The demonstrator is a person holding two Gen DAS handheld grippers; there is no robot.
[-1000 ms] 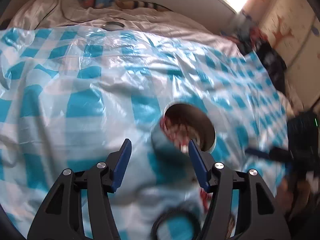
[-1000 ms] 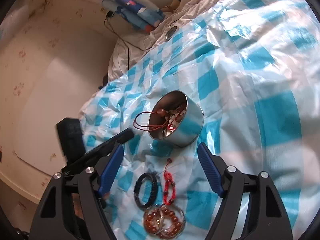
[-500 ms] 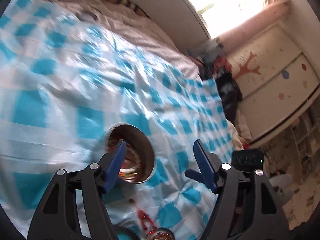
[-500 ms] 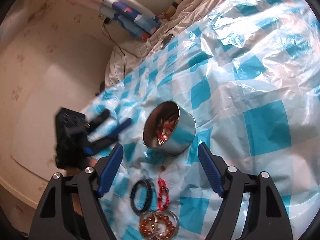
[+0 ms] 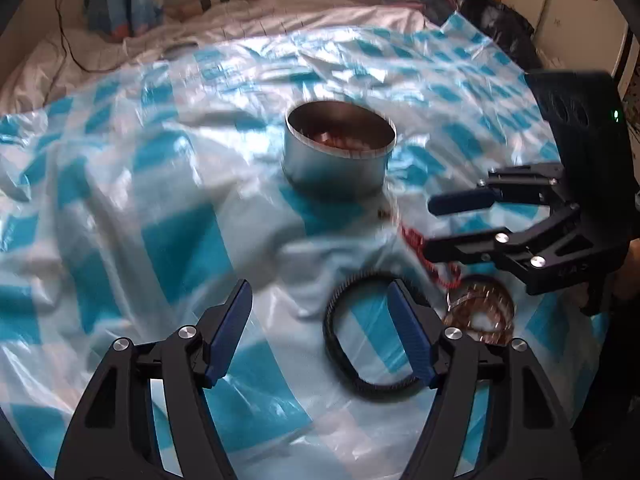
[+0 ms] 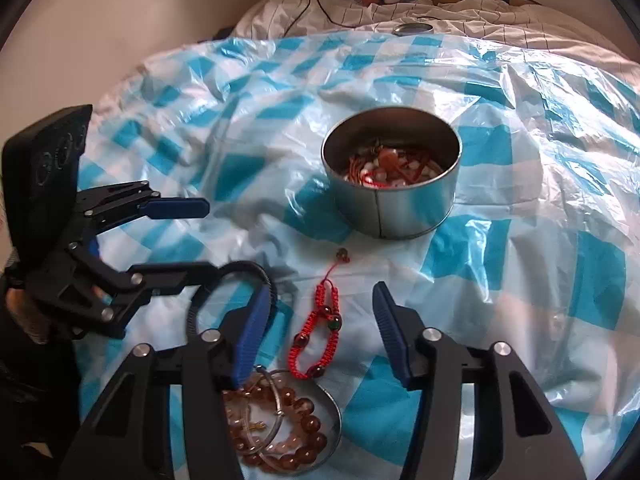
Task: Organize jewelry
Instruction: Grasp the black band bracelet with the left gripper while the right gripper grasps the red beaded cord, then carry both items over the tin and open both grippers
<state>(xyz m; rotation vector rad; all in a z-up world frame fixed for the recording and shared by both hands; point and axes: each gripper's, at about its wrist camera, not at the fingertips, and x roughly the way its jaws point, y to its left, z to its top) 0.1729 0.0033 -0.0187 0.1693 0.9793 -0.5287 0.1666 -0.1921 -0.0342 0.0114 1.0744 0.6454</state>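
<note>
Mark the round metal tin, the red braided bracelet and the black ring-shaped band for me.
round metal tin [image 6: 394, 210]: right wrist view, on its outer side wall.
red braided bracelet [image 6: 298, 354]: right wrist view, on the cord's left strand.
black ring-shaped band [image 5: 334, 338]: left wrist view, on its left edge.

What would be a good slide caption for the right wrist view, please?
Right tool open above a red braided bracelet, metal tin of jewelry beyond.
</note>
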